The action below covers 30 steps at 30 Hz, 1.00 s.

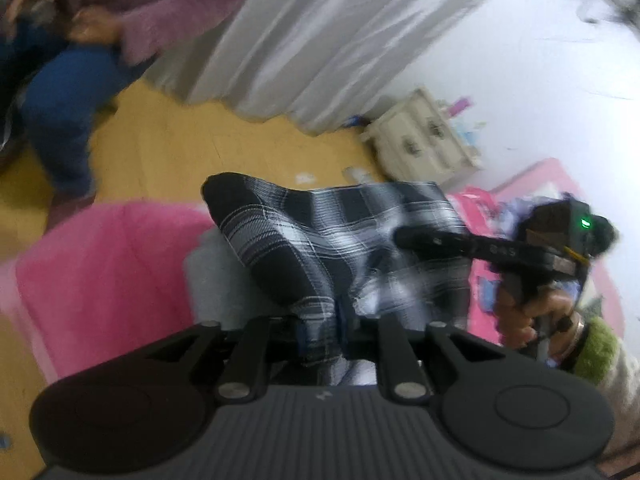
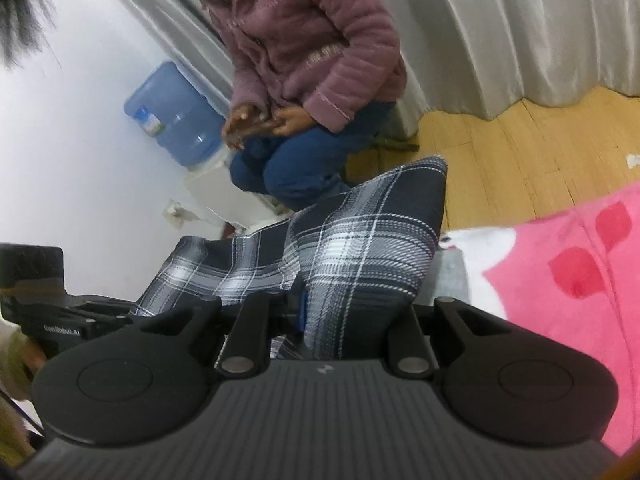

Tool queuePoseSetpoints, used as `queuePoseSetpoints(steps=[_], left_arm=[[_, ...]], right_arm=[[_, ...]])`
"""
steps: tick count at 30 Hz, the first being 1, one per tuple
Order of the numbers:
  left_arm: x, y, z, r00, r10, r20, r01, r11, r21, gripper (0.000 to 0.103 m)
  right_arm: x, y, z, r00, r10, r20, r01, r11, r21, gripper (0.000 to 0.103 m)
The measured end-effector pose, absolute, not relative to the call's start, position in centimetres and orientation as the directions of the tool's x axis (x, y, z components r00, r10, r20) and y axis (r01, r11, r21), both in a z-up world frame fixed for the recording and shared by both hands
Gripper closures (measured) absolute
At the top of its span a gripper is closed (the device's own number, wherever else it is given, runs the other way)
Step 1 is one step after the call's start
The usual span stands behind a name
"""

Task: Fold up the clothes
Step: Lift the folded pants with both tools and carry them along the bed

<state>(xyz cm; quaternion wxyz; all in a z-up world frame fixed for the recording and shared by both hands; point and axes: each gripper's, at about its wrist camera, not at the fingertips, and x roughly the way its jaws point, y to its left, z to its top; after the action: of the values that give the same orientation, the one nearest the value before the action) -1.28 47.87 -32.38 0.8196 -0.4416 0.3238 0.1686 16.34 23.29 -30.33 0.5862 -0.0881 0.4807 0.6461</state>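
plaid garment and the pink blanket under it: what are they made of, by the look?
Plaid garment: thin woven cloth, likely cotton or a blend, matte; the checks are crisp and it drapes in soft folds. Pink blanket: plush fleece, probably synthetic; its surface looks fuzzy and napped, though blur leaves that open.

Garment (image 2: 360,240) black-white-grey plaid; blanket (image 2: 568,280) pink, red petals; curtain (image 1: 320,40) grey; floor (image 1: 180,152) yellow wood.

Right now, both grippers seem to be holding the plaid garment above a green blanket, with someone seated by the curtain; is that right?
Not quite: the blanket is pink, not green, as the right wrist view shows. The rest stands: the left gripper and right gripper both hold the plaid garment, and a person sits by the curtain.
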Motion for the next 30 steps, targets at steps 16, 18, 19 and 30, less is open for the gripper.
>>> queuePoseSetpoints(steps=[16,18,19,30], left_arm=[[-6.2,49.6,-33.4,0.687,-0.235,-0.688,-0.585,0.382,-0.715,0.044],[-6.4,47.9,-34.3,0.657,-0.300,-0.692,-0.576,0.392,-0.717,0.040],[-6.4,47.0,-34.6,0.650,-0.309,-0.695,-0.572,0.404,-0.714,0.038],[-6.4,41.9,-33.7,0.623,-0.221,-0.751,-0.578,0.517,-0.631,0.076]], right_arm=[[14.2,12.2,-25.1,-0.067,0.750,-0.658,-0.751,0.396,0.528,0.051],[12.2,10.5,-25.9,-0.102,0.707,-0.700,-0.743,0.413,0.526,0.048],[11.5,9.7,-26.6,-0.116,0.686,-0.718,-0.722,0.438,0.535,0.048],[9.4,9.2,-30.2,-0.159,0.644,-0.748,-0.761,0.403,0.509,0.087]])
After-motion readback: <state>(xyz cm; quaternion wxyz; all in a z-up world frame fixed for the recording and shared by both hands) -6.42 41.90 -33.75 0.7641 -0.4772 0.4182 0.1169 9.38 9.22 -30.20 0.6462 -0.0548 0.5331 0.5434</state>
